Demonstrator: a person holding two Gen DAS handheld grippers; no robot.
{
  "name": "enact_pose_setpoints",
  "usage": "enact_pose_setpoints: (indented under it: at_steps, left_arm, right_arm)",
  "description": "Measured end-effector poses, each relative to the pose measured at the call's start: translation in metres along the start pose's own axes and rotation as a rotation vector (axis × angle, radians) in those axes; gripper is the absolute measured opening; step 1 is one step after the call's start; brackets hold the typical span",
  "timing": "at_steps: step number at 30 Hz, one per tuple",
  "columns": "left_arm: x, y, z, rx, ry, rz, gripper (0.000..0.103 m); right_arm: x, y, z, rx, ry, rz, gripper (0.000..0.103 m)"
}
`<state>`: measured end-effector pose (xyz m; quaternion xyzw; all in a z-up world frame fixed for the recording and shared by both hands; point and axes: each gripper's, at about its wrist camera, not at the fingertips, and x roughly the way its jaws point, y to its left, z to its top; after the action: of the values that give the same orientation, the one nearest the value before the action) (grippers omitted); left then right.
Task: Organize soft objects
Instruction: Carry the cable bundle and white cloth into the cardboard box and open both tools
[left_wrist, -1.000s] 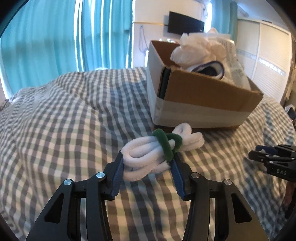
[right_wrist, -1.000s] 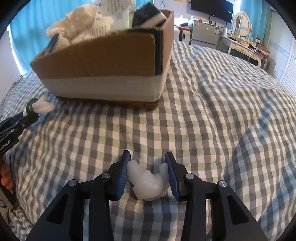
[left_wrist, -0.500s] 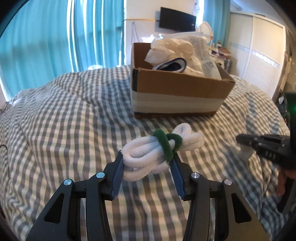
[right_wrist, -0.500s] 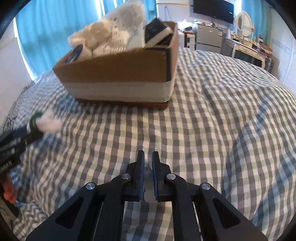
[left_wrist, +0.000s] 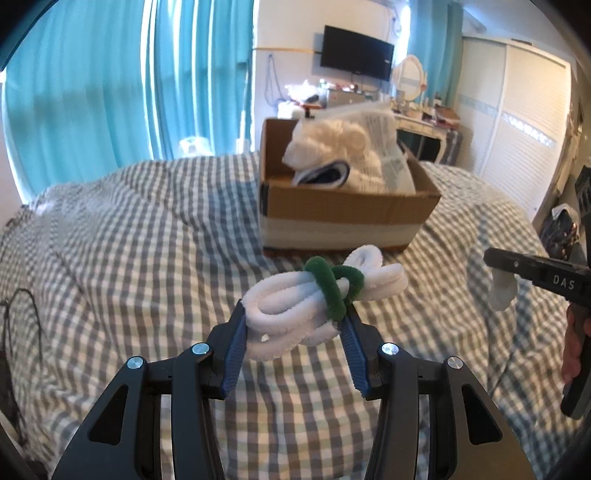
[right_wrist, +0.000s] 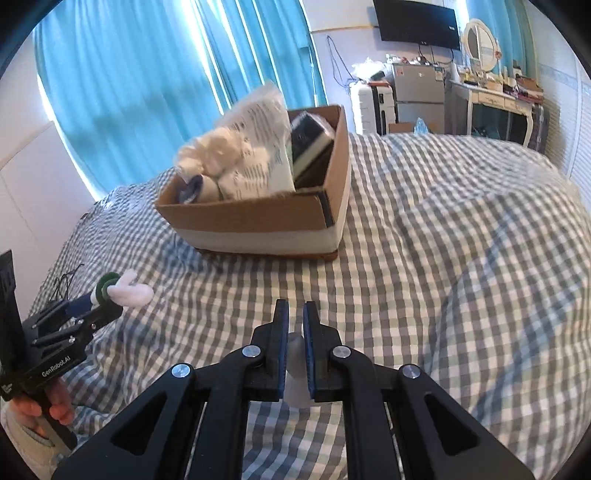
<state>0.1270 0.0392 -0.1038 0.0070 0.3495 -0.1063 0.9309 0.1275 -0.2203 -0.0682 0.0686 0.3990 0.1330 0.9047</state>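
My left gripper (left_wrist: 293, 314) is shut on a bundle of white fuzzy cord (left_wrist: 295, 314) tied with a green fuzzy band (left_wrist: 330, 286), held above the checked bed. It also shows in the right wrist view (right_wrist: 127, 291). My right gripper (right_wrist: 293, 314) is shut on a small white soft object (right_wrist: 295, 363), squeezed between the blue pads; it hangs below that gripper in the left wrist view (left_wrist: 502, 295). A cardboard box (left_wrist: 343, 214) stands ahead on the bed, filled with white soft items and plastic packets (right_wrist: 255, 158).
The grey and white checked bedcover (right_wrist: 443, 258) spreads all around the box. Teal curtains (left_wrist: 110, 92) hang behind. A wall TV, a dresser with a mirror and a wardrobe stand at the far right. A black cable (left_wrist: 22, 306) lies at the bed's left edge.
My right gripper shut on the small white object and lifted it off the bed. Both grippers rose and pulled back, so the box looks farther away.
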Motion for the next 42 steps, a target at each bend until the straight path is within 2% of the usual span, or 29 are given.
enact_pose_setpoints:
  at_steps: [6,11,17,21,24,26,30,33,35,37,39,42]
  left_arm:
    - [-0.014,-0.002,0.029,0.004,-0.051,0.012,0.047]
    - [-0.007,0.002,0.047,0.008,-0.075,0.018,0.047]
    - [0.024,0.015,0.084,0.004,-0.077,0.02,0.047]
    - [0.051,0.019,0.124,0.029,-0.107,0.056,0.047]
    - [0.067,0.025,0.145,0.028,-0.119,0.077,0.047]
    - [0.074,0.025,0.152,0.023,-0.116,0.081,0.047]
    - [0.09,0.032,0.159,0.026,-0.1,0.102,0.047]
    - [0.096,0.032,0.162,0.024,-0.085,0.1,0.047]
    - [0.096,0.032,0.163,0.028,-0.085,0.101,0.048]
    - [0.098,0.031,0.165,0.032,-0.08,0.102,0.048]
    - [0.1,0.029,0.169,0.027,-0.074,0.101,0.048]
    - [0.107,0.023,0.181,0.029,-0.077,0.104,0.048]
  right_arm:
    - [-0.019,0.011,0.043,-0.029,-0.052,0.015,0.008]
    - [-0.014,0.014,0.102,-0.044,-0.117,-0.011,0.008]
    - [0.022,0.017,0.164,-0.062,-0.139,-0.025,0.008]
    - [0.04,0.032,0.211,-0.133,-0.18,-0.009,0.008]
    - [0.058,0.045,0.247,-0.166,-0.198,0.003,0.008]
    - [0.07,0.052,0.26,-0.175,-0.207,0.006,0.008]
    - [0.111,0.064,0.268,-0.191,-0.153,0.038,0.009]
    - [0.122,0.071,0.262,-0.21,-0.152,0.056,0.015]
    - [0.121,0.072,0.259,-0.201,-0.159,0.062,0.023]
    - [0.114,0.07,0.257,-0.175,-0.177,0.081,0.041]
    - [0.1,0.063,0.253,-0.168,-0.212,0.054,0.049]
    - [0.081,0.047,0.248,-0.139,-0.242,0.04,0.052]
